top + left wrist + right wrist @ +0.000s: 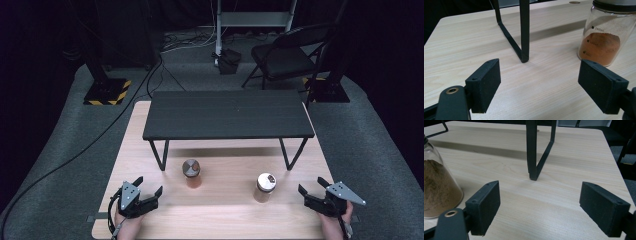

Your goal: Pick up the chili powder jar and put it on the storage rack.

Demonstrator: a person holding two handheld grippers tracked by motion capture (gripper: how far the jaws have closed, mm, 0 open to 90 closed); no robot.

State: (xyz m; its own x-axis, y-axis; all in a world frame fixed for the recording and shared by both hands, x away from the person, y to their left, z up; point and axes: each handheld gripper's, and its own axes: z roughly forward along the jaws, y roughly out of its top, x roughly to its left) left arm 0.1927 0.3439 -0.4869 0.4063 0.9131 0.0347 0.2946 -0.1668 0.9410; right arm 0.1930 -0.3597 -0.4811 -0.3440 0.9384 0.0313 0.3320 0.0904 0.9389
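High view: left hand-held gripper (149, 191) and right hand-held gripper (310, 189) rest low at the near edge of the wooden surface (225, 220), both with jaws apart and empty; orange spice jar (191, 173) stands just ahead and inboard of the left one, brown spice jar (265, 187) inboard of the right one; black rack (227, 114) stands behind both, top bare; likely step is the reach to the jars.

Left gripper view: jaws wide, nothing between them; orange spice jar (604, 37) sits off to the right past the right pad, not centred; swing toward it before advancing, keep clear of the rack leg (524, 30) dead ahead.

Right gripper view: jaws wide, empty; brown spice jar (437, 187) sits left of the left pad; same fix, mirrored; grip the glass body below the lid, jar upright, close slowly; the glass looks likely to slip.
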